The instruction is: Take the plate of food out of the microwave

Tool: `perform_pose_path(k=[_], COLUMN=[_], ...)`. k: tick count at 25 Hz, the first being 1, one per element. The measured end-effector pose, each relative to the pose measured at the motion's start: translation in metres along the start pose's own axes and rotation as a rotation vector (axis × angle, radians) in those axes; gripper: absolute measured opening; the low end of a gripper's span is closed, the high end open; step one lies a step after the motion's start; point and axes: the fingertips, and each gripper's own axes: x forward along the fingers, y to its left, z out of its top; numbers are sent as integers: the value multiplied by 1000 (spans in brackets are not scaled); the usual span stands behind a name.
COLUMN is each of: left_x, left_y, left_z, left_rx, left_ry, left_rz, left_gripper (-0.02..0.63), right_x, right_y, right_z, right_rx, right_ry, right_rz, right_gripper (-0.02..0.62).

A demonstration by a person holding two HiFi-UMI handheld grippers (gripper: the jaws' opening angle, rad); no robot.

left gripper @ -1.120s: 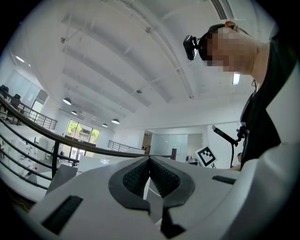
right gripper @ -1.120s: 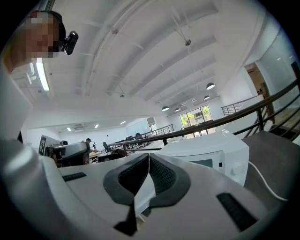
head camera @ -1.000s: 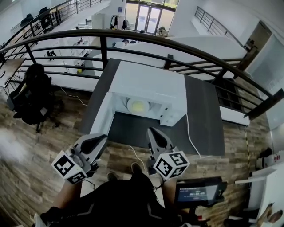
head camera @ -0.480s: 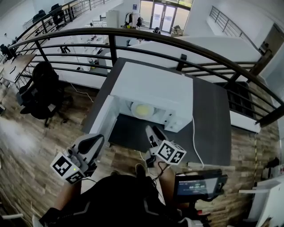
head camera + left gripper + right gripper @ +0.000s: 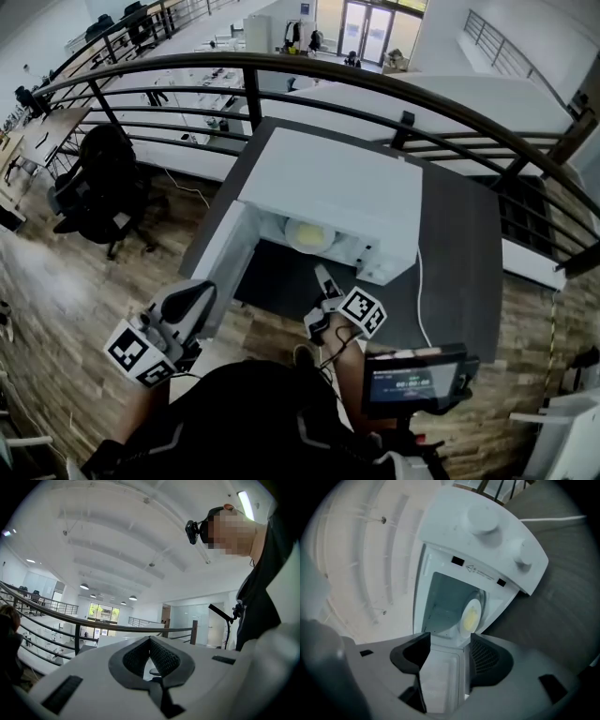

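Observation:
A white microwave [image 5: 328, 187] stands on a dark table [image 5: 459, 253] with its door [image 5: 217, 258] swung open to the left. Inside sits a plate of yellow food [image 5: 309, 234], also seen in the right gripper view as a plate [image 5: 471, 616] in the cavity, which shows tilted there. My right gripper [image 5: 322, 276] is stretched toward the opening, a short way in front of it. Its jaws are opening, with nothing held between them; the gap of the right gripper [image 5: 447, 656] frames the door's edge. My left gripper [image 5: 190, 302] hangs low at the left, pointing up, and the left gripper [image 5: 150, 641] is shut and empty.
A curved black railing [image 5: 394, 89] runs behind the table. A white cable [image 5: 419, 281] trails off the table's right side. A small screen [image 5: 417, 382] is mounted near my right knee. A black office chair [image 5: 103, 192] stands on the wooden floor to the left.
My right gripper has moved forward toward the microwave opening and its jaws have parted. The left gripper has stayed low at the left.

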Motion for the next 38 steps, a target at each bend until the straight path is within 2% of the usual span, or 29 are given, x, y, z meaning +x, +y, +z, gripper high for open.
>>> perform_pose_path(k=[2, 6, 7, 13, 24, 31, 32, 35, 38], left_x=[-2, -4, -5, -13, -24, -25, -25, -25, -27], left_y=[4, 19, 21, 24, 25, 30, 30, 32, 31], left_z=[-1, 2, 2, -3, -6, -12, -13, -15, -14], left_rx=[12, 13, 7, 6, 8, 0, -1, -4, -1], left_ry=[6, -17, -17, 7, 37, 52, 53, 55, 53], left_rz=[21, 109, 121, 151, 236, 268, 270, 277, 281], left_gripper=[3, 3, 3, 3, 3, 3, 3, 3, 3], right_x=[9, 30, 34, 59, 90, 107, 108, 111, 114], right_y=[-14, -39, -44, -60, -88, -94, -96, -101, -102], right_z=[-1, 0, -1, -11, -3, 1, 3, 5, 5], right_rx=[62, 161, 184, 288, 430, 476, 477, 504, 511], right_ry=[-4, -6, -3, 17, -10, -27, -32, -59, -65], right_rz=[-9, -2, 4, -21, -69, -82, -86, -93, -88], right_gripper=[247, 248, 272, 285, 284, 283, 280, 165, 164])
